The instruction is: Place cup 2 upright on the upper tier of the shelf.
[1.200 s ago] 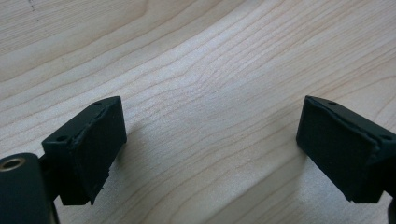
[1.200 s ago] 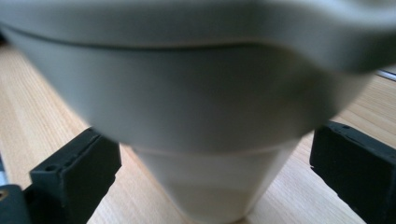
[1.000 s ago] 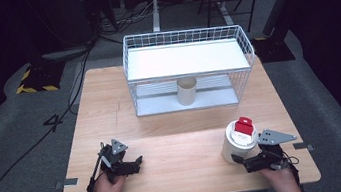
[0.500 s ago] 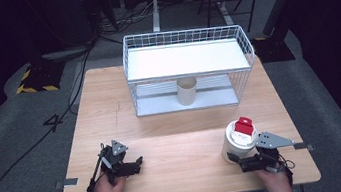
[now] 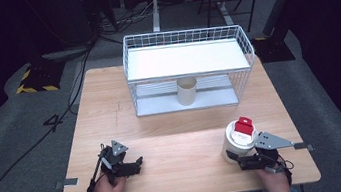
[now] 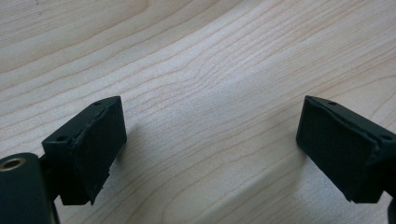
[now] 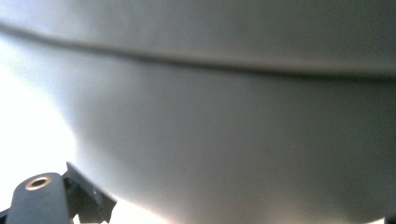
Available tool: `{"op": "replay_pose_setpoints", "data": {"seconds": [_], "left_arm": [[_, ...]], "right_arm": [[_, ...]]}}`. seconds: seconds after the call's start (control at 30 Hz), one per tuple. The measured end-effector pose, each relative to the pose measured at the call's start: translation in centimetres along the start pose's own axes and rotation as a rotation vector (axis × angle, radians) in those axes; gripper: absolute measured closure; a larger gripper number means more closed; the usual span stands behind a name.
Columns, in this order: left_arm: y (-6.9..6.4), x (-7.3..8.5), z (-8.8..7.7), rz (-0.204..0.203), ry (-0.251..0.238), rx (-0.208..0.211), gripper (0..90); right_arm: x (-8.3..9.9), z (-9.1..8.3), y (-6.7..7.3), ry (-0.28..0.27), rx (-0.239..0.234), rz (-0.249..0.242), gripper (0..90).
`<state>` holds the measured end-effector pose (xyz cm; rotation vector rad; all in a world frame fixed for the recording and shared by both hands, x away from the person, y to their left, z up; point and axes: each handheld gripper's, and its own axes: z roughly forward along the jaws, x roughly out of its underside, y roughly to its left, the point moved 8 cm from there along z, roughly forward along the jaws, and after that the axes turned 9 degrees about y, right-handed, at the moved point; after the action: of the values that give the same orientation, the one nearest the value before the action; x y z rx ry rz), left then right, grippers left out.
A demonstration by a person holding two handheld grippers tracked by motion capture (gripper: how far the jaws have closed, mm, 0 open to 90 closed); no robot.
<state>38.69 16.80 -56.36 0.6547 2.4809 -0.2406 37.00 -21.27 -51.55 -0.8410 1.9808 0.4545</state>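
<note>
Right claw (image 5: 240, 159): at the near right of the worktop, held in the person's right hand; its jaws have just been closing and now clench the base of the white canister, which sits between them.
White canister (image 5: 237, 142): stands upright on the worktop near the front right corner, just in front of the right claw; a red cap (image 5: 243, 127) sits on its top.
Canister up close: in the right gripper view the pale curved wall (image 7: 224, 140) of the canister lies right against the camera, blurred, with a dark line running across it high up.
Left claw (image 5: 135, 165): at the near left of the worktop, held in the person's left hand, well apart from the canister; jaws released, spread wide with nothing between them.
Left claw up close: in the left gripper view the two black pads (image 6: 98, 140) stand apart over bare wood grain, resting low on or just above the worktop.
Worktop (image 5: 172, 126): light wood, rectangular, seen from above.
Wire rack (image 5: 190, 68): white, at the far middle of the worktop, with a flat white shelf on top and an open lower level.
Beige cup (image 5: 187, 91): upright in the lower level of the wire rack, about mid-width, far from both claws.
</note>
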Motion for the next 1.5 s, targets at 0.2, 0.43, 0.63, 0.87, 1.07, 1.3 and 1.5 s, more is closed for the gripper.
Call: {"op": "replay_pose_setpoints", "data": {"seconds": [0.2, 0.43, 0.63, 0.87, 1.07, 1.3, 1.5], "left_arm": [[0.0, 0.0, 0.0, 0.002, -0.002, 0.002, 9.0], [0.0, 0.0, 0.0, 0.005, -0.002, 0.002, 9.0], [0.0, -0.1, 0.0, 0.010, -0.003, 0.005, 9.0], [-0.1, 0.0, 0.0, 0.013, 0.001, 0.007, 9.0], [-0.1, 0.0, 0.0, 0.013, 0.001, 0.007, 9.0], [-0.1, 0.0, 0.0, 0.013, 0.001, 0.007, 9.0], [-0.1, -0.1, 0.1, 0.007, -0.003, 0.010, 9.0]], "right_arm": [[0.0, 0.0, 0.0, 0.008, 0.001, 0.003, 14.0], [-0.1, 0.0, 0.0, 0.004, -0.005, 0.007, 14.1], [-0.1, 0.0, 0.0, 0.007, -0.004, -0.001, 14.2], [-0.3, -0.1, -0.1, 0.011, -0.020, 0.011, 14.3], [-0.7, -0.2, 0.0, 0.004, -0.025, 0.002, 14.3], [-1.6, -0.7, 0.0, -0.026, -0.019, -0.008, 14.4], [-2.6, -1.4, -0.4, -0.038, -0.017, -0.005, 14.3]]}}
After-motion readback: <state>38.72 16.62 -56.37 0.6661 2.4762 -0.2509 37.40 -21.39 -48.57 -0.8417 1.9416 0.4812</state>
